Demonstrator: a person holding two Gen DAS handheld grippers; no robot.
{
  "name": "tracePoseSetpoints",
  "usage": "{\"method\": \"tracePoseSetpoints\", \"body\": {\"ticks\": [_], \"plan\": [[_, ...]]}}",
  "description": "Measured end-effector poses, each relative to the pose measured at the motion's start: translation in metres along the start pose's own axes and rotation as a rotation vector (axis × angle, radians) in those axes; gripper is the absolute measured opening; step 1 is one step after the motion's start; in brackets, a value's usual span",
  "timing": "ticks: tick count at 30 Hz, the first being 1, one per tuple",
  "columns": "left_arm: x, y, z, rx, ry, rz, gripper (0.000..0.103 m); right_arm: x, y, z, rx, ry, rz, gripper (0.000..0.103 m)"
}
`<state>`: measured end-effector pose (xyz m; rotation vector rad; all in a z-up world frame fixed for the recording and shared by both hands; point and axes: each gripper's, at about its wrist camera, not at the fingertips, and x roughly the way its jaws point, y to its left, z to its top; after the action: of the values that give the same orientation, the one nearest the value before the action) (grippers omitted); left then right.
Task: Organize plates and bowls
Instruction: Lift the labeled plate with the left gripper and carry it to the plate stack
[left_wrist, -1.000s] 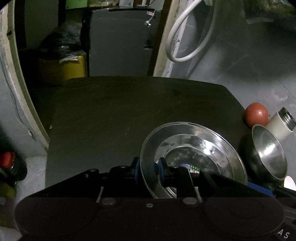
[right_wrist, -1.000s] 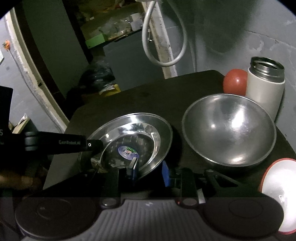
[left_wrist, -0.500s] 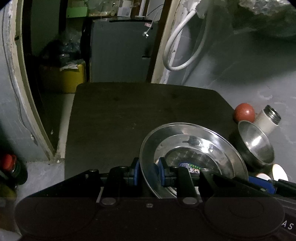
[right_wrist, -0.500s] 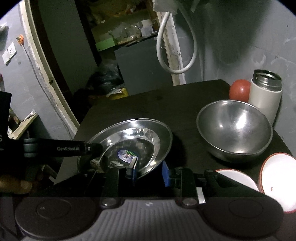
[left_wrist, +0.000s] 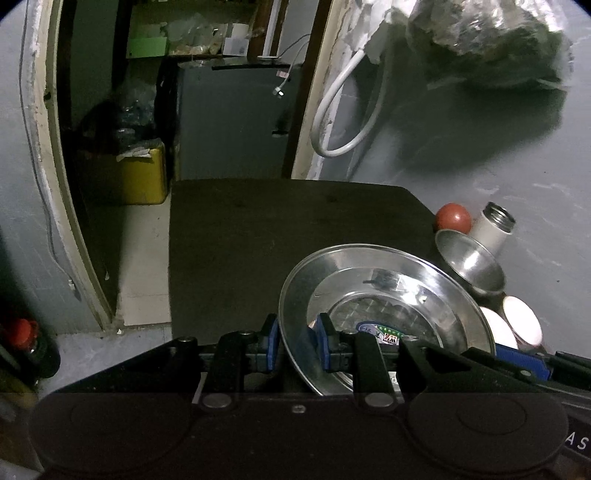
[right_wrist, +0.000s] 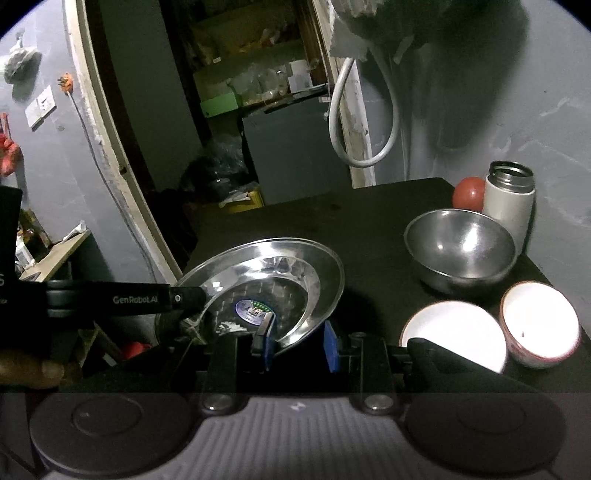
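Observation:
A shiny steel plate (left_wrist: 384, 295) with a sticker in its middle hangs tilted above the dark table (left_wrist: 258, 240). My left gripper (left_wrist: 297, 345) is shut on its near-left rim, one blue pad on each side of the rim. My right gripper (right_wrist: 299, 345) is shut on the plate (right_wrist: 280, 273) at its near edge, one pad inside and one beneath. In the right wrist view the left gripper's black finger (right_wrist: 184, 297) meets the plate's left rim. A steel bowl (right_wrist: 460, 251) and two white bowls (right_wrist: 454, 336) (right_wrist: 537, 328) sit on the table's right side.
A white flask (right_wrist: 509, 206) with an open steel mouth and a red ball (right_wrist: 468, 192) stand at the far right corner by the grey wall. A doorway with a yellow box (left_wrist: 129, 177) lies beyond the table. A hand (right_wrist: 29, 369) holds the left gripper.
Both grippers have drawn back and up with the plate held between them. The table looks smaller and farther, and the two white bowls have come into view.

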<state>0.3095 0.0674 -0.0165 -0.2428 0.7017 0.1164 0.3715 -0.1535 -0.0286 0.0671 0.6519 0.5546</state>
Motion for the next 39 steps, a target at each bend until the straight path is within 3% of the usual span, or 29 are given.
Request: {"method": "tracePoseSetpoints", "body": {"ticks": [18,39], "plan": [[-0.068,0.002,-0.049,0.04,-0.001,-0.032,0.023,-0.068,0.033,-0.043,0.014,-0.029,-0.033,0.031],[-0.078,0.009,-0.1,0.094,0.043,0.005,0.025,-0.083,0.051,-0.084,0.001,0.066,-0.049,0.031]]}}
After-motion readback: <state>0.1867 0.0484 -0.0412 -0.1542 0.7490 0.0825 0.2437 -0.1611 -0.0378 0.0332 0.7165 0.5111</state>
